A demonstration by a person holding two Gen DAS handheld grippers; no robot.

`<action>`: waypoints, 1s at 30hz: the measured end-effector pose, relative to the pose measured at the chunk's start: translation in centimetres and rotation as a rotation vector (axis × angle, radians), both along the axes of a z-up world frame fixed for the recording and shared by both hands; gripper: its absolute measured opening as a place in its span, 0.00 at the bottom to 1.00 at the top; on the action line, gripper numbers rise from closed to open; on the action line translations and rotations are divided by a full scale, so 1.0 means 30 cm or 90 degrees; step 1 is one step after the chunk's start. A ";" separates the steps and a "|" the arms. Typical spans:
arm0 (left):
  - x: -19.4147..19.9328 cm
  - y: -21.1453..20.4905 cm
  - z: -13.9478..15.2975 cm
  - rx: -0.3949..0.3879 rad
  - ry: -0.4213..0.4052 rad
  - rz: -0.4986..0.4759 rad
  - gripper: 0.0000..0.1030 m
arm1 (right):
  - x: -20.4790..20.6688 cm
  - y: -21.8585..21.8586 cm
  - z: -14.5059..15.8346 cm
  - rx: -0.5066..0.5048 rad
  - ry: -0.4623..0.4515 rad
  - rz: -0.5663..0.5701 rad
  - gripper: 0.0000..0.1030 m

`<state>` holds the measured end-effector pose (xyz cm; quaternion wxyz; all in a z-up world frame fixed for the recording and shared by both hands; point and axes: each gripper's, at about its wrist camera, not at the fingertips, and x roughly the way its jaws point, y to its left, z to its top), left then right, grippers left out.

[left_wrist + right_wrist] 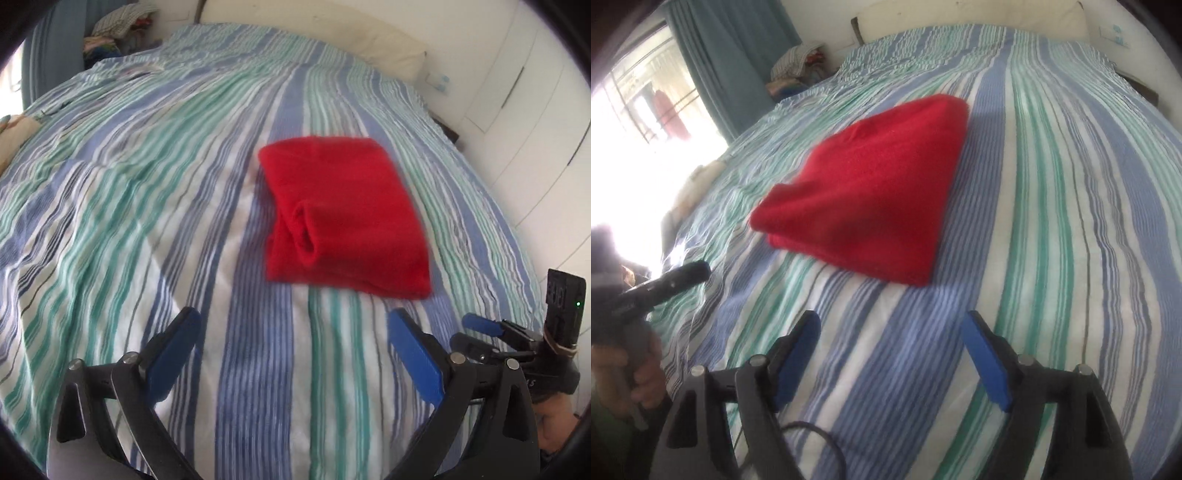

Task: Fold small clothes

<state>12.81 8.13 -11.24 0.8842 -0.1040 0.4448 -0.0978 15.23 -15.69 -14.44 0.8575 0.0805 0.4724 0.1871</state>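
On the striped bedspread (258, 369), folded red garment (343, 214), edges clear all round

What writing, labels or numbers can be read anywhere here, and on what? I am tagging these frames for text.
No text reads clearly in either view.
Right hand-held gripper: raised marks on its upright black block in the left wrist view, too blurred to read.
The same gripper's body: pale letters low at the frame's right edge, mostly cut off, unreadable.
Red folded garment: no label shows.
Striped bedspread: pattern only, no words.
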 end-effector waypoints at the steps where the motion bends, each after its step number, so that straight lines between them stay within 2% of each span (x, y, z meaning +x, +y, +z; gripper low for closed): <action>1: 0.040 -0.012 0.019 -0.001 0.001 -0.013 0.98 | -0.009 -0.027 -0.008 0.002 0.013 0.002 0.76; 4: 0.192 -0.008 0.067 -0.014 0.029 -0.004 0.98 | 0.031 -0.109 0.027 -0.013 0.017 0.001 0.76; 6: 0.259 0.014 0.087 -0.032 0.055 0.017 0.98 | 0.107 -0.199 0.100 -0.015 -0.005 -0.058 0.76; 9: 0.253 0.030 0.101 -0.078 0.054 0.002 0.98 | 0.207 -0.365 0.201 0.031 -0.010 -0.193 0.76; 12: 0.235 0.019 0.052 -0.079 0.075 -0.032 0.99 | 0.201 -0.415 0.241 0.066 -0.028 -0.214 0.76; 14: 0.258 0.032 0.009 -0.068 0.084 -0.016 0.98 | 0.181 -0.375 0.194 0.061 -0.004 -0.166 0.76; 17: 0.331 0.071 -0.039 -0.109 0.092 0.019 0.98 | 0.170 -0.278 0.080 0.081 0.047 -0.089 0.76; 18: 0.367 0.074 -0.057 -0.114 0.097 0.018 0.98 | 0.171 -0.259 0.054 0.093 0.049 -0.076 0.76; 20: 0.440 0.068 -0.096 -0.090 0.113 0.012 0.98 | 0.209 -0.220 0.042 0.119 0.036 -0.068 0.76; 23: 0.528 0.047 -0.143 -0.065 0.130 -0.009 0.98 | 0.337 -0.182 0.035 0.170 0.035 -0.072 0.77; 26: 0.588 0.012 -0.182 -0.019 0.141 -0.024 0.99 | 0.501 -0.137 -0.022 0.204 0.077 -0.078 0.77; 29: 0.611 -0.009 -0.196 -0.011 0.128 -0.025 0.98 | 0.622 -0.085 -0.116 0.244 0.128 -0.092 0.77; 30: 0.608 -0.015 -0.196 -0.014 0.120 -0.027 0.79 | 0.648 -0.067 -0.149 0.259 0.149 -0.097 0.76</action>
